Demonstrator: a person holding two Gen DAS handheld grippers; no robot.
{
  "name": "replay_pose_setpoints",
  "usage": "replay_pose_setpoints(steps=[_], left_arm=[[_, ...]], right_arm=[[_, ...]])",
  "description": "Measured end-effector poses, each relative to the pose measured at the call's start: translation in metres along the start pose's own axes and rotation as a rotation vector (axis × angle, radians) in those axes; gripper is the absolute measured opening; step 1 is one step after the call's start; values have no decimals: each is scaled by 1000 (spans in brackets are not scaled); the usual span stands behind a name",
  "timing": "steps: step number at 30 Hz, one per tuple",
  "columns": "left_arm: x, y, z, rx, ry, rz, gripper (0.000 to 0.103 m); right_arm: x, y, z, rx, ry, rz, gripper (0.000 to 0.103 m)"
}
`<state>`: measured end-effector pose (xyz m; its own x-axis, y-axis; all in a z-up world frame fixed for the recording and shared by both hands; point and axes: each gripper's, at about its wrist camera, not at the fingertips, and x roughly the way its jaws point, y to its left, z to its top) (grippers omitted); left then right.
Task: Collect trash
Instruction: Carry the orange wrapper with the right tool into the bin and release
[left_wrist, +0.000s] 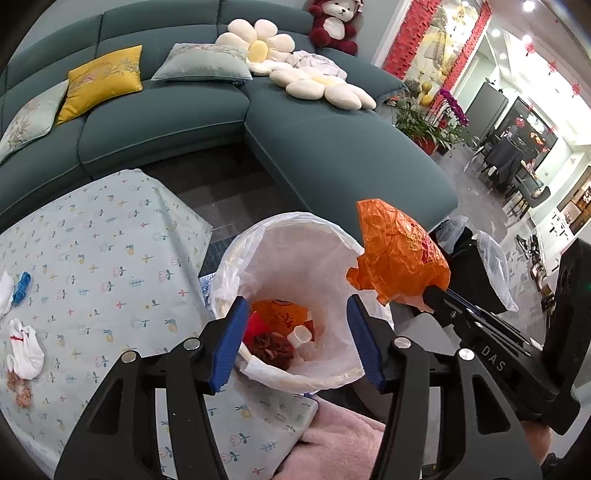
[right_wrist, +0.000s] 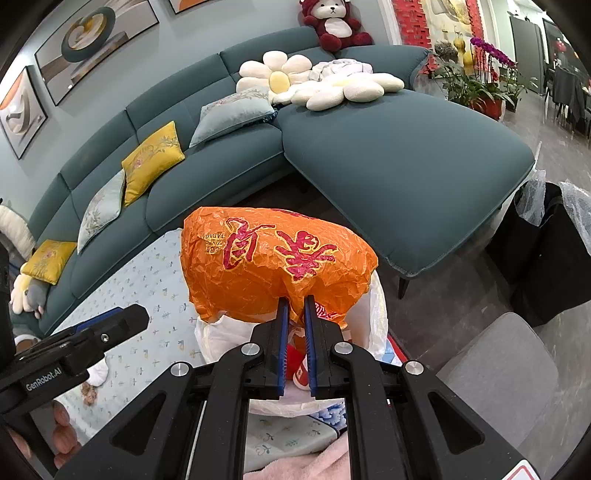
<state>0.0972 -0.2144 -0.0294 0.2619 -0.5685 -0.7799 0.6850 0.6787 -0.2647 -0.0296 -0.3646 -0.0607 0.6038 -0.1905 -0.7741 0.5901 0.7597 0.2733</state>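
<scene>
The right gripper (right_wrist: 294, 306) had its jaws pinched nearly together on the bottom edge of a crumpled orange plastic bag (right_wrist: 273, 262) with red characters on it, so the bag puffed up right above the blue pads. In the left wrist view that same orange bag (left_wrist: 399, 254) sat at about 2 o'clock from the bin, hanging over its rim. The left gripper (left_wrist: 295, 321) was wide open and held nothing, its jaws spread either side of the bin mouth.

Between them was the trash bin (left_wrist: 343, 380) with a white liner (left_wrist: 295, 251), and down inside was another orange wrapper (left_wrist: 280, 314), something red and a small white bottle.

Out at 9 o'clock the floral tablecloth (left_wrist: 110, 258) had leftovers on it: a white crumpled tissue (left_wrist: 24, 350), a blue scrap (left_wrist: 21, 288) and some brownish crumbs (left_wrist: 20, 391). The teal sofa (left_wrist: 332, 147) ran across 12 o'clock, with a yellow cushion (left_wrist: 103, 81) on it
</scene>
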Motion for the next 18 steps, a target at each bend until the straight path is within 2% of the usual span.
replay_pose_setpoints(steps=[2, 5, 8, 10, 12, 18], left_arm=[[-1, 6, -2, -13, 0, 11, 53], [-4, 18, -7, -33, -2, 39, 63], [-7, 33, -12, -58, 0, 67, 64], [-9, 43, -15, -77, -1, 79, 64], [-11, 53, -16, -95, -3, 92, 64], [-23, 76, -19, -143, -22, 114, 64]], right_arm=[[3, 2, -1, -4, 6, 2, 8], [10, 7, 0, -15, 22, 13, 14], [16, 16, 0, -26, 22, 13, 21], [18, 23, 0, -33, 20, 11, 32], [19, 30, -1, -44, 18, 14, 36], [19, 50, -3, -74, 14, 17, 40]])
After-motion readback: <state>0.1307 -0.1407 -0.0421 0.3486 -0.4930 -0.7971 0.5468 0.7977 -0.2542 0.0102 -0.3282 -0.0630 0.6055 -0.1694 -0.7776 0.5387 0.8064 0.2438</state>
